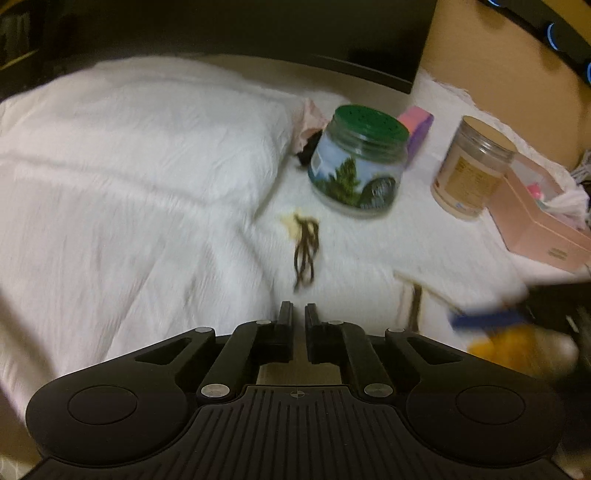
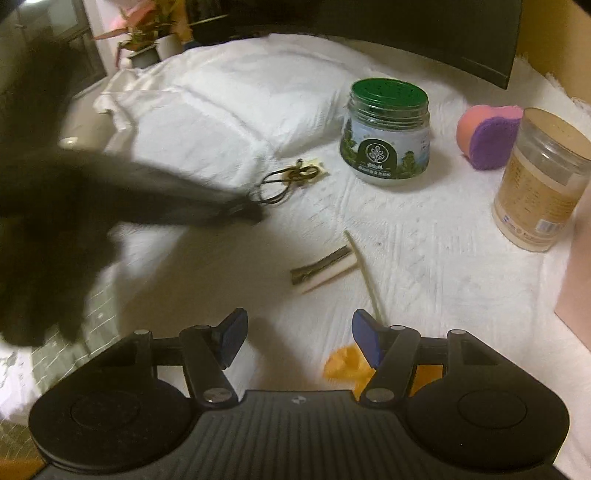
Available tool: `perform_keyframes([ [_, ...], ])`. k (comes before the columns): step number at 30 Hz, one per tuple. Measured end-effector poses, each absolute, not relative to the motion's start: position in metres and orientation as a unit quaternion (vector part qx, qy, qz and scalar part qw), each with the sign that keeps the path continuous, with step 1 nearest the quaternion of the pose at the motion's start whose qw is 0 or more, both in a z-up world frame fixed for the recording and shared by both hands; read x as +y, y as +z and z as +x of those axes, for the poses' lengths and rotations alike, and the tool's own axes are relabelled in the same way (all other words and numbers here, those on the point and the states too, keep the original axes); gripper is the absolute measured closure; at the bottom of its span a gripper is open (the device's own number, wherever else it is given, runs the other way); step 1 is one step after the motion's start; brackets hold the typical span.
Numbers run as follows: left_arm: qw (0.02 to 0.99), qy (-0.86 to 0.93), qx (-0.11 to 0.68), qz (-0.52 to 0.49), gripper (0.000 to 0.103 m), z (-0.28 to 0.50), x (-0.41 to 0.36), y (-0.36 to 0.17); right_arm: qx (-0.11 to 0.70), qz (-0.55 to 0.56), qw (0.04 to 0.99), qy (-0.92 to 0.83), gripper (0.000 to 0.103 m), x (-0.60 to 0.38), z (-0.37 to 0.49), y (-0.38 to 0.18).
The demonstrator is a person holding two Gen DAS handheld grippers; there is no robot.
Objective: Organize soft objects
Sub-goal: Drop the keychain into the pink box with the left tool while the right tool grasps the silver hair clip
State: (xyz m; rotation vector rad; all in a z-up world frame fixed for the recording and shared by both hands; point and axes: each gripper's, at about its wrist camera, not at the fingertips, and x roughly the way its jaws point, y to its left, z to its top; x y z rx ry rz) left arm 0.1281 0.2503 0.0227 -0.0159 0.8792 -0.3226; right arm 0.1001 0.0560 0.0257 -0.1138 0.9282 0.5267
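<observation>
A large white pillow (image 1: 129, 177) lies on the white-covered surface; it also shows in the right wrist view (image 2: 229, 96). A bundle of brown hair ties (image 1: 304, 247) on a card lies just ahead of my left gripper (image 1: 299, 308), which is shut with nothing seen between its fingers. The hair ties (image 2: 291, 179) show in the right wrist view too, with the left gripper (image 2: 251, 212) beside them, blurred. My right gripper (image 2: 295, 328) is open and empty above the cloth. An orange soft object (image 2: 351, 365) lies under its right finger. A pink and purple sponge (image 2: 487, 136) sits far right.
A green-lidded jar (image 2: 388, 133) and a tall clear jar (image 2: 539, 177) stand on the cloth. A hair clip on a card (image 2: 325, 266) lies ahead of the right gripper. A pink box (image 1: 543, 218) holds white cloth. A dark monitor (image 1: 332, 37) and a potted plant (image 2: 151, 33) stand behind.
</observation>
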Motion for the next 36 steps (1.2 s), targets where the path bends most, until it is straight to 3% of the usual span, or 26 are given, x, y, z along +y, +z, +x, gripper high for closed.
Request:
perform_keyframes([
  [6, 0.888, -0.2, 0.413, -0.041, 0.094, 0.103, 0.265, 0.037, 0.424, -0.073, 0.873, 0.231, 0.039, 0.066, 0.124, 0.024],
  [12, 0.909, -0.154, 0.377, -0.091, 0.092, 0.152, 0.265, 0.058, 0.426, -0.088, 0.871, 0.229, 0.036, 0.065, 0.123, 0.022],
  [21, 0.888, -0.174, 0.421, 0.058, 0.084, 0.211, 0.213, 0.03, 0.42, -0.086, 0.873, 0.232, 0.032, 0.056, 0.11, 0.021],
  [22, 0.886, -0.177, 0.424, 0.066, 0.082, 0.211, 0.21, 0.029, 0.419, -0.086, 0.874, 0.233, 0.032, 0.056, 0.109, 0.021],
  [24, 0.88, -0.194, 0.427, 0.08, 0.059, 0.211, 0.204, 0.029, 0.416, -0.086, 0.874, 0.235, 0.032, 0.055, 0.109, 0.021],
  [27, 0.871, -0.22, 0.43, 0.094, 0.04, 0.209, 0.196, 0.029, 0.415, -0.086, 0.874, 0.238, 0.031, 0.054, 0.109, 0.02],
  [29, 0.867, -0.229, 0.434, 0.085, 0.037, 0.212, 0.196, 0.029, 0.415, -0.086, 0.873, 0.241, 0.029, 0.053, 0.11, 0.019],
  [33, 0.892, -0.199, 0.404, 0.046, 0.041, 0.213, 0.215, 0.036, 0.413, -0.09, 0.872, 0.246, 0.028, 0.053, 0.11, 0.019],
  [36, 0.883, -0.181, 0.431, 0.048, 0.043, 0.222, 0.222, 0.027, 0.412, -0.091, 0.872, 0.25, 0.028, 0.052, 0.11, 0.018],
])
